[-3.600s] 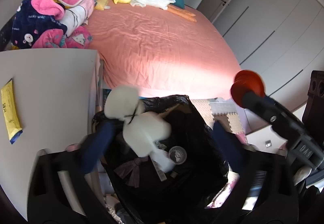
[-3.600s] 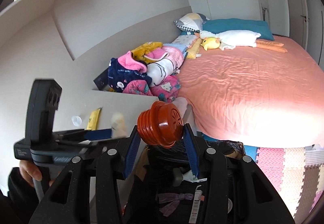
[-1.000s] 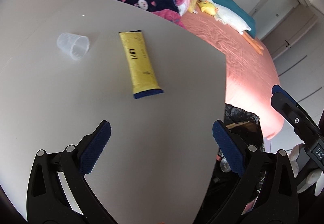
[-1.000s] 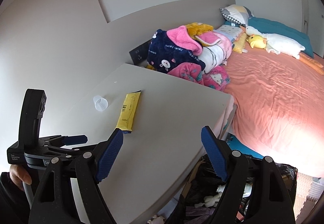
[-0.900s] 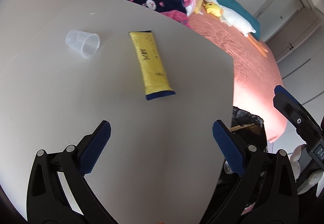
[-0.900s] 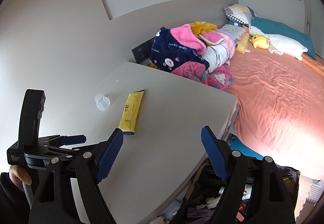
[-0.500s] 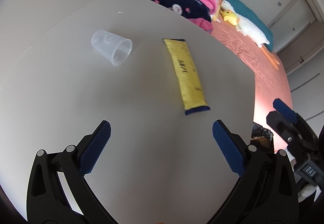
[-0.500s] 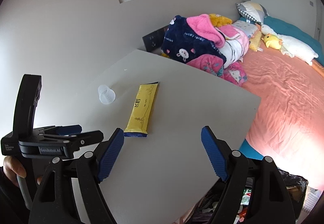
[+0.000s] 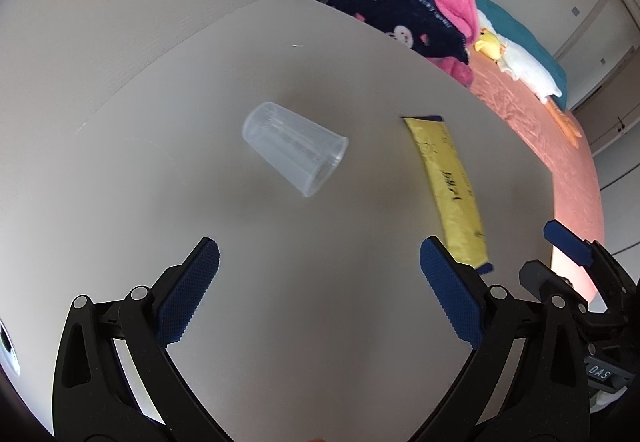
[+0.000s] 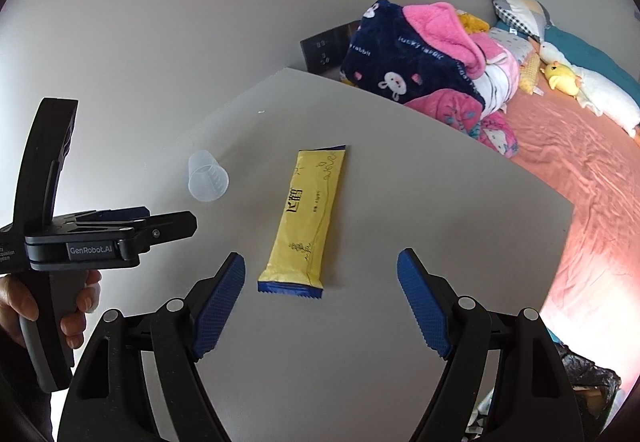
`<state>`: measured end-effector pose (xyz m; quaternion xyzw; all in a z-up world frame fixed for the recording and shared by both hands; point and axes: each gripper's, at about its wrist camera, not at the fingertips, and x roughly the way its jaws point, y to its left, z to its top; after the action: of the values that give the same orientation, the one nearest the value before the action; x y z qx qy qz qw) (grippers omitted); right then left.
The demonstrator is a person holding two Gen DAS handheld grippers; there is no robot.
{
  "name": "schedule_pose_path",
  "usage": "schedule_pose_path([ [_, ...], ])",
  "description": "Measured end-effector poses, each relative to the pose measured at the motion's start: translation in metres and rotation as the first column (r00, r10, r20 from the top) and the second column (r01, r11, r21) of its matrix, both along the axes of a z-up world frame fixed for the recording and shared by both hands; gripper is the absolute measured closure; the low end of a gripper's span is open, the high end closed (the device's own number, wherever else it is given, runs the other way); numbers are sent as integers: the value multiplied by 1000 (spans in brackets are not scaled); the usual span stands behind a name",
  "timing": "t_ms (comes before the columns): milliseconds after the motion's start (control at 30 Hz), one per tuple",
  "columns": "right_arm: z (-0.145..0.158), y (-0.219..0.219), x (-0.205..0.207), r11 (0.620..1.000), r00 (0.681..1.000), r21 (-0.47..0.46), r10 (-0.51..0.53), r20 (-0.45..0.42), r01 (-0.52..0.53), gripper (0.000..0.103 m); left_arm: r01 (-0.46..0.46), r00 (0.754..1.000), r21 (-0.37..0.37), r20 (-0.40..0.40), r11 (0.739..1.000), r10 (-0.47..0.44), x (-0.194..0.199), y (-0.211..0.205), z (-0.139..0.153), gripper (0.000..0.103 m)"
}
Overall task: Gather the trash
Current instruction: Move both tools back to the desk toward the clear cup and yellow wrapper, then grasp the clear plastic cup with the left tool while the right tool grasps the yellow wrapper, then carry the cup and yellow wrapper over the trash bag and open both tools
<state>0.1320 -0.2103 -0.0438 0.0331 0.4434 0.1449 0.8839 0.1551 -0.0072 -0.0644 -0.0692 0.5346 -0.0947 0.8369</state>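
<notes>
Tools both stand apart and empty: left tool [image 9: 319, 292] below the cup [image 9: 295, 148] at frame centre, right tool [image 10: 321, 298] around the wrapper [image 10: 307, 218]. Thin cup may roll away on the tabletop [image 9: 280, 322] if nudged.

Both wrist views look steeply down, near the table [image 9: 320, 322]; both share its wrapper [image 10: 308, 218].

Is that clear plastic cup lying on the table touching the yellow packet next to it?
Apart. In the right wrist view, bare table shows plainly between the clear cup and the yellow packet; the left wrist view shows the same gap.
</notes>
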Motion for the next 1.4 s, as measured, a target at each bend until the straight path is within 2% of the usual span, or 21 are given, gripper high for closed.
schedule_pose_path([
  [333,-21,20,25,999,999,-34,-28,-44,27,23,43,999,26,5,999,-43,25,12,-10,6],
  [400,-26,23,29,997,998,-61,-40,-54,37,27,52,999,28,9,998,-52,30,13,-11,6],
  [533,-35,27,36,992,996,-120,-44,-75,35,45,70,997,47,10,996,-71,40,14,-17,6],
  [633,-38,25,37,989,995,-141,-55,-78,44,71,74,997,68,12,995,-75,48,15,-19,6],
  [733,-37,22,36,993,995,-112,-51,-88,41,71,90,996,69,16,994,-91,54,15,-21,6],
  [1100,-30,21,29,995,995,-92,-51,-83,44,71,172,978,153,94,973,-187,63,-1,-17,7],
  [1167,-28,20,27,995,995,-91,-51,-80,44,71,200,970,167,105,966,-219,64,-6,-18,20],
  [1200,-27,20,26,995,995,-91,-53,-79,45,71,217,967,168,97,962,-235,66,-8,-19,32],
  [1233,-26,18,25,995,996,-89,-53,-78,46,71,226,965,171,96,959,-245,67,-9,-21,38],
  [1400,-19,11,19,995,996,-84,-66,-65,61,71,200,970,154,110,968,-218,63,-9,-20,38],
])
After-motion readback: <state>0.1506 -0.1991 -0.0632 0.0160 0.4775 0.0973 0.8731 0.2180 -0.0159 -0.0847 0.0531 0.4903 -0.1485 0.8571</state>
